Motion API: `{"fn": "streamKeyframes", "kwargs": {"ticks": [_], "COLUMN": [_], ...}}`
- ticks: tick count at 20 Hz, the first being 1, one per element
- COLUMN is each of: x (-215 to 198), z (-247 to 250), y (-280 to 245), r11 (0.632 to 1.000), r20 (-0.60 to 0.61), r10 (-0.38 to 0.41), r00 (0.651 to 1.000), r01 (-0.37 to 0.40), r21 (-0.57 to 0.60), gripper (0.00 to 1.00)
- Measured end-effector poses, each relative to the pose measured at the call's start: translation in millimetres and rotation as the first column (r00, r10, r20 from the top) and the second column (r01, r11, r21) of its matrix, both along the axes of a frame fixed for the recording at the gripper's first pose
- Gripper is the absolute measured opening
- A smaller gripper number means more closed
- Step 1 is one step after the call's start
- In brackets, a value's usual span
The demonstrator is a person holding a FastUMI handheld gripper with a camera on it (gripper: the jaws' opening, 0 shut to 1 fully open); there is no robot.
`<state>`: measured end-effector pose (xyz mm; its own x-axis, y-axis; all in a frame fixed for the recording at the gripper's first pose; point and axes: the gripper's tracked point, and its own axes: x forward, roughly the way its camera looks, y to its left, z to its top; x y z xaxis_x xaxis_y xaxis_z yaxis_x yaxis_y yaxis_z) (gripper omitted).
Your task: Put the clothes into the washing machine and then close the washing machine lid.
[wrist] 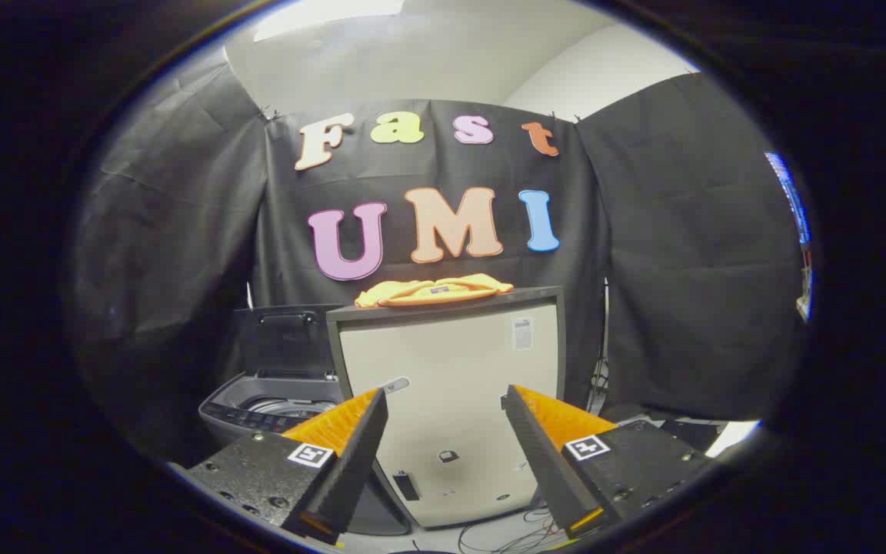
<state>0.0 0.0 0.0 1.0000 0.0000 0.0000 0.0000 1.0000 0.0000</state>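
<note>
Gripper view: claw (443, 415) spread wide, apparently empty, touching nothing.

I am in a test booth, not a real home. Black cloth walls (666, 254) hang all around. At my ten o'clock sits a washing machine (274, 404), loose wires (520, 535) below.

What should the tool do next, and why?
Probably rise and move forward toward the yellow garment lying on top of the pale cabinet. The tool is open, holding nothing, well short of it, and the washing machine beside the cabinet has its lid up.
</note>
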Motion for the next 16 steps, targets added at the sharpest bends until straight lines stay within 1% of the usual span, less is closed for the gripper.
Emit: {"fn": "streamKeyframes", "kwargs": {"ticks": [3,8,13,16], "x": [1,5,10,13], "z": [2,-1,-9,-8], "y": [4,10,27,31], "r11": [1.000,1.000,0.997,0.995], "r20": [-0.009,-0.024,-0.054,-0.058], "r10": [0.010,0.021,0.080,0.089], "r00": [1.000,0.999,0.995,0.994], "r01": [-0.009,-0.021,-0.081,-0.092], "r21": [0.025,0.003,-0.020,-0.048], "gripper": [0.94,0.94,0.94,0.95]}}
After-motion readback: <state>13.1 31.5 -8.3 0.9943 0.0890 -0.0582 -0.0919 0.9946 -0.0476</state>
